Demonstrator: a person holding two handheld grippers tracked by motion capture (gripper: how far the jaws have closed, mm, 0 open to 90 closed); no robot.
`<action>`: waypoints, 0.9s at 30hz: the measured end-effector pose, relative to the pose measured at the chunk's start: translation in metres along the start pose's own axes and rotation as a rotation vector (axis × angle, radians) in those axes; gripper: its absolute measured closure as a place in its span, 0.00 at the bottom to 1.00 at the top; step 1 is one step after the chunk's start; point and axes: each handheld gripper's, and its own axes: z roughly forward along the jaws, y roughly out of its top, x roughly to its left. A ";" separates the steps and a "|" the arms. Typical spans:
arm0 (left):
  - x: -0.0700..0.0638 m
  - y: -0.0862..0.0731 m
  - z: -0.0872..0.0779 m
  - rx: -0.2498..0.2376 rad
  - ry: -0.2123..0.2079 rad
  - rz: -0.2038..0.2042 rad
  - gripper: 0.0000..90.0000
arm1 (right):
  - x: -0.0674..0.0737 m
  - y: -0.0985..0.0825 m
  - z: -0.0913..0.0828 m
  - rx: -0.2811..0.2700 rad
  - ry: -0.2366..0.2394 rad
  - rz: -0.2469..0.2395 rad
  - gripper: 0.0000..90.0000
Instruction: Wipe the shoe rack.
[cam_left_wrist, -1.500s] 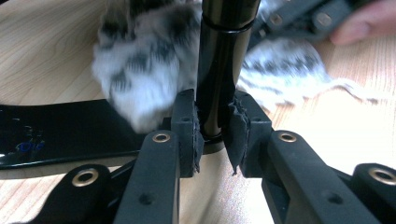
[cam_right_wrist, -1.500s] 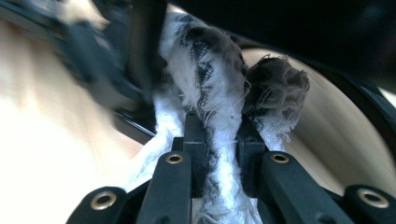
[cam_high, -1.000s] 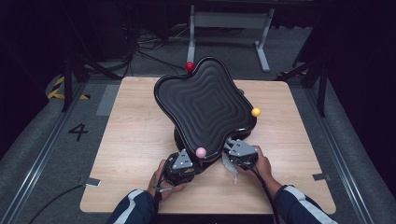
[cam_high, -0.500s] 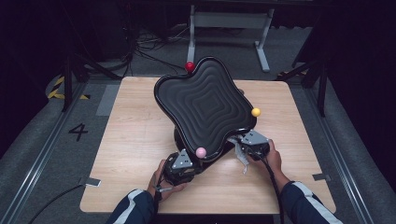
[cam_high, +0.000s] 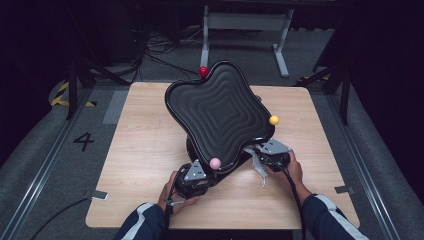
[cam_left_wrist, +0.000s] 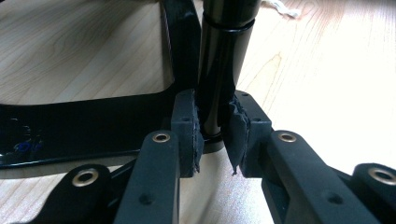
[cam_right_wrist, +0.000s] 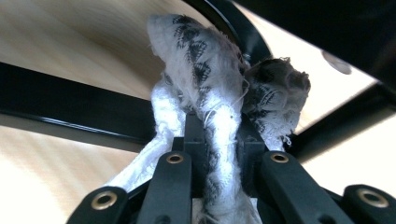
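A black tray (cam_high: 220, 115) with a rippled top stands tilted on a black stand in the middle of the wooden table (cam_high: 145, 125). Red (cam_high: 203, 71), yellow (cam_high: 273, 120) and pink (cam_high: 215, 163) balls sit at its corners. My left gripper (cam_high: 202, 175) is below the pink ball. In the left gripper view it (cam_left_wrist: 215, 126) is shut on the stand's black post (cam_left_wrist: 224, 56). My right gripper (cam_high: 262, 154) is at the tray's near right edge. It (cam_right_wrist: 217, 135) is shut on a white cloth (cam_right_wrist: 201, 60) with black print, bunched against the stand's bars (cam_right_wrist: 70, 112) beneath the tray.
The cloth's loose end (cam_high: 261, 172) hangs onto the table beside the right hand. Bare wood lies left and right of the tray. A metal frame (cam_high: 245, 22) and cables (cam_high: 150, 55) stand on the floor beyond the far edge.
The right gripper has slid with the cloth to the right and a little farther away along the tray's near edge, then stopped. The left gripper has stayed on the post.
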 end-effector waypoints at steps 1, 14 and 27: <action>0.000 0.000 0.000 0.000 0.000 -0.001 0.82 | 0.002 0.001 0.000 -0.003 0.010 0.001 0.88; 0.000 0.000 0.000 -0.005 -0.001 -0.003 0.81 | 0.046 0.015 -0.008 -0.048 0.143 -0.097 0.88; 0.001 0.000 0.000 0.000 -0.004 -0.003 0.81 | 0.091 0.027 -0.016 -0.087 0.295 -0.161 0.87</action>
